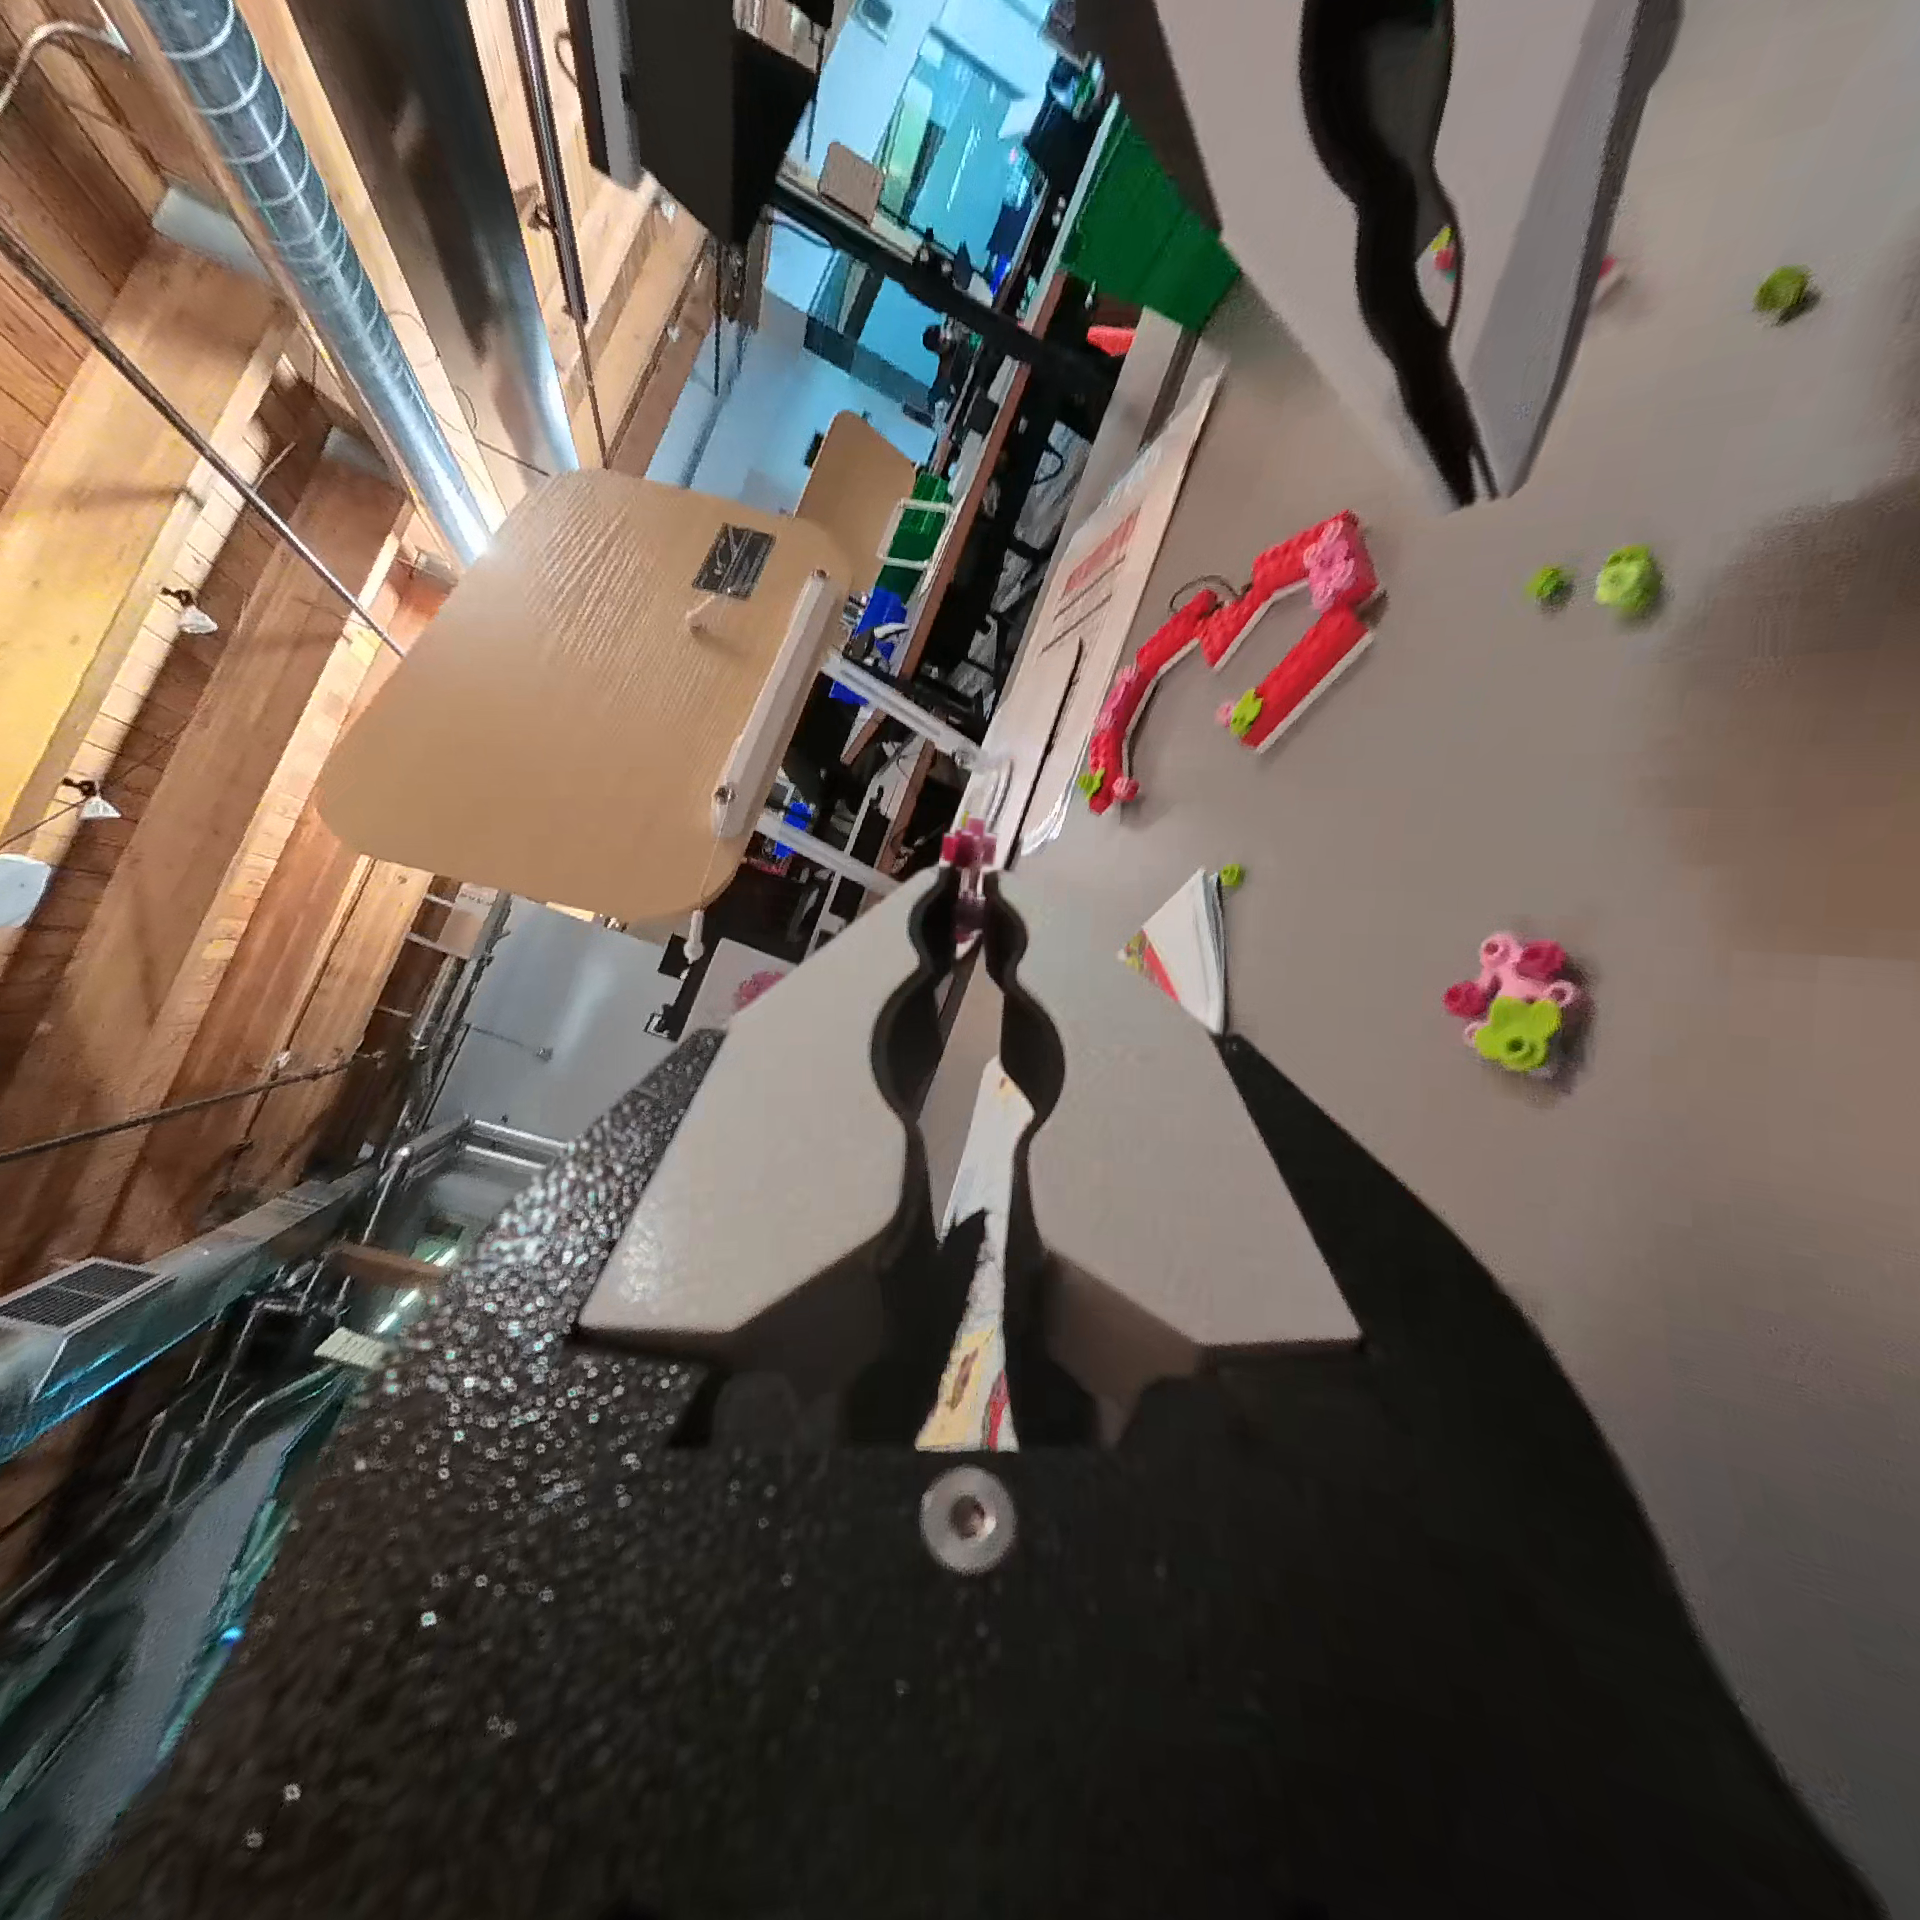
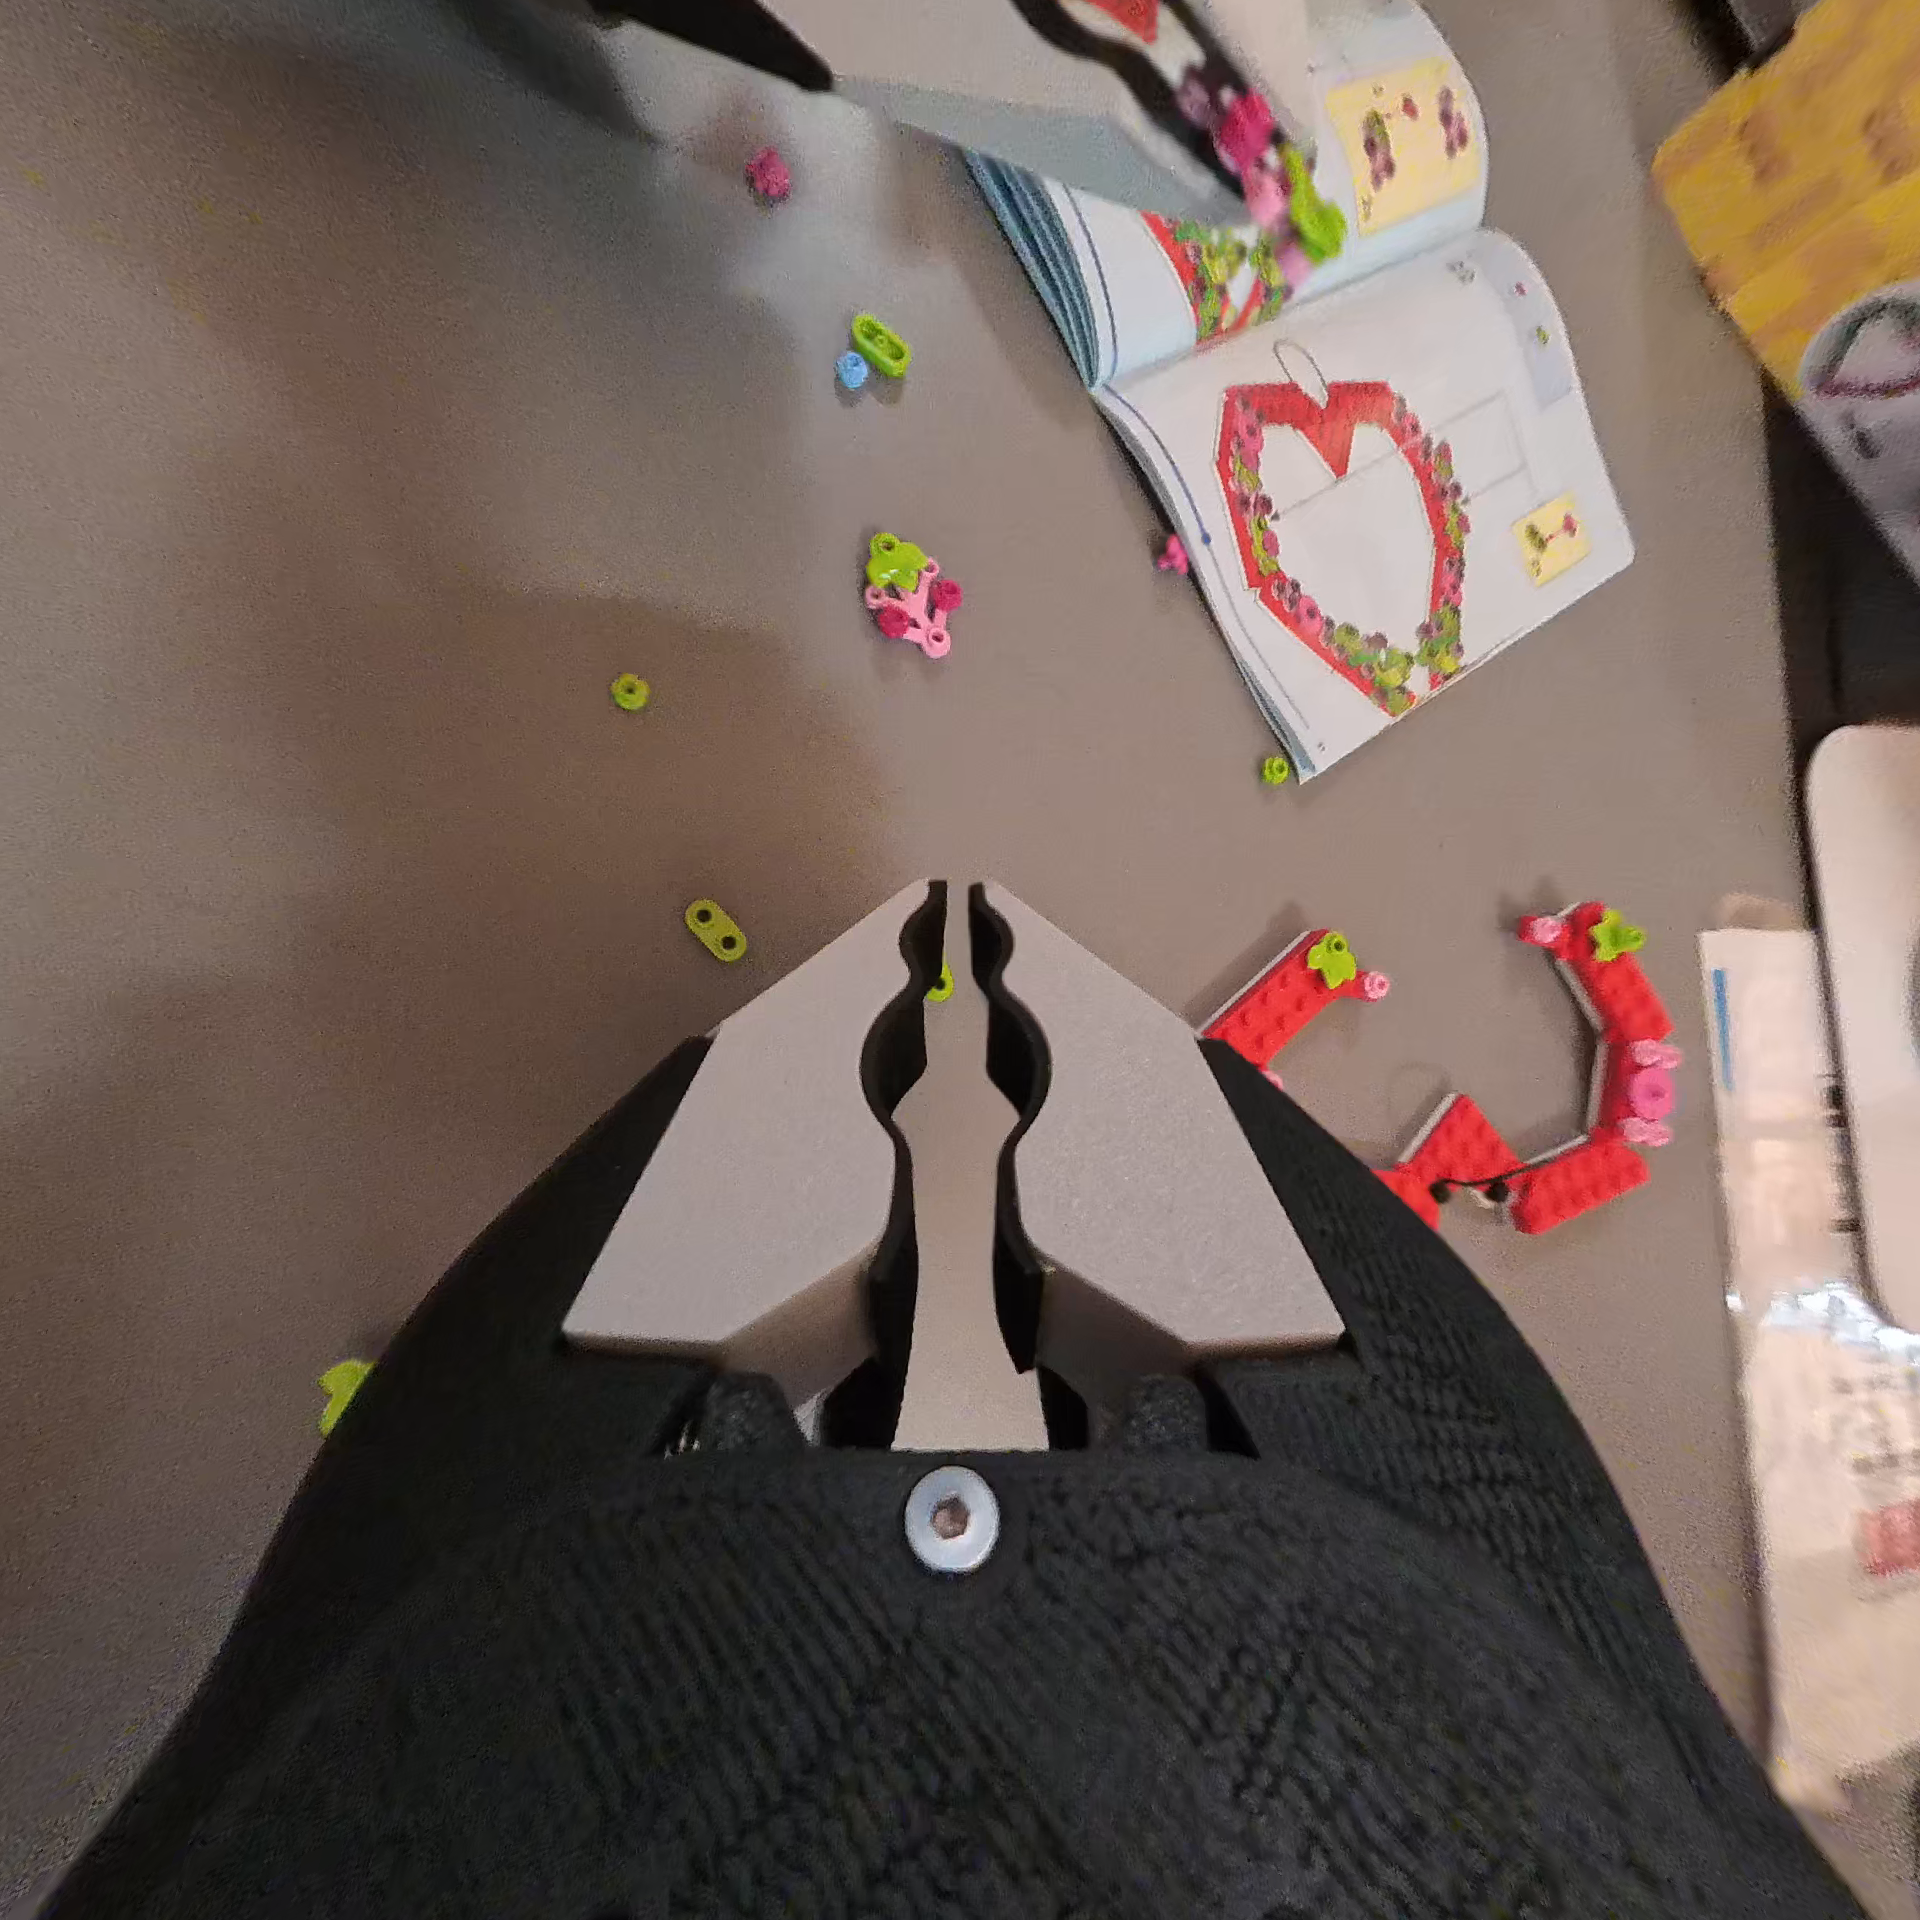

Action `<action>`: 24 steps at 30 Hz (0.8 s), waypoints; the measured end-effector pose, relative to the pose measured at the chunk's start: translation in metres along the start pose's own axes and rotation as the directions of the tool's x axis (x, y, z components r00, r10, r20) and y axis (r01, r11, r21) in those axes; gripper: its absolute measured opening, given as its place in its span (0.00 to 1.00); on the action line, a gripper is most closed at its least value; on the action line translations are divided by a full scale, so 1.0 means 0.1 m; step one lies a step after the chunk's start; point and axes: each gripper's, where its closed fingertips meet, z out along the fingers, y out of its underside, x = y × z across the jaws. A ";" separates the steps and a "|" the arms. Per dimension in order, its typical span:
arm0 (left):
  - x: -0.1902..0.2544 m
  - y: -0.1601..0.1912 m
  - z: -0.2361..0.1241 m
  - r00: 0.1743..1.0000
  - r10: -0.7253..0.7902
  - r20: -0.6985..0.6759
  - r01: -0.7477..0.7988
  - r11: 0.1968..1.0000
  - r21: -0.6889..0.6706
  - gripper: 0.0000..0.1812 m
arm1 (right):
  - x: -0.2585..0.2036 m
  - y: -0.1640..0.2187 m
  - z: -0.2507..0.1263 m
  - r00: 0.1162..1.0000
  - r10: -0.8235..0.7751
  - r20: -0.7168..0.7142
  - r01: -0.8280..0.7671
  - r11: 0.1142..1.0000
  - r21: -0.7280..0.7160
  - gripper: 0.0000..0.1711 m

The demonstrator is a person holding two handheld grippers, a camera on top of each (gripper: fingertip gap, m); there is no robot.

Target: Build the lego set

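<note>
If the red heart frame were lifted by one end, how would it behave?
The red heart frame looks like thin plates joined in angled segments, so it would probably flex or come apart at a joint. It is open on one side, so likely light and prone to swinging.

My left gripper (image 1: 966,883) has a black, speckled, grainy body, and the right gripper (image 2: 957,888) a black one with fine ridged lines (like print layers). Each carries two pale grey wedge fingers (image 2: 790,1143) with wavy black inner edges, and one silver hex screw (image 2: 951,1519) sits below them.
</note>
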 end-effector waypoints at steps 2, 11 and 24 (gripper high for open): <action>-0.02 0.08 0.00 1.000 0.024 0.003 -0.024 0.999 -0.025 0.01 | 0.00 0.00 0.07 0.998 0.047 0.036 -0.048 0.999 0.024 0.03; -0.35 0.33 -0.11 0.994 -0.005 0.110 0.012 0.998 -0.068 0.01 | 0.15 -0.06 0.35 0.997 0.074 0.016 -0.074 0.997 0.017 0.04; -0.29 0.36 -0.06 0.996 -0.029 0.085 0.035 0.997 -0.073 0.01 | 0.38 -0.46 0.95 0.998 -0.045 -0.051 0.047 0.999 0.028 0.05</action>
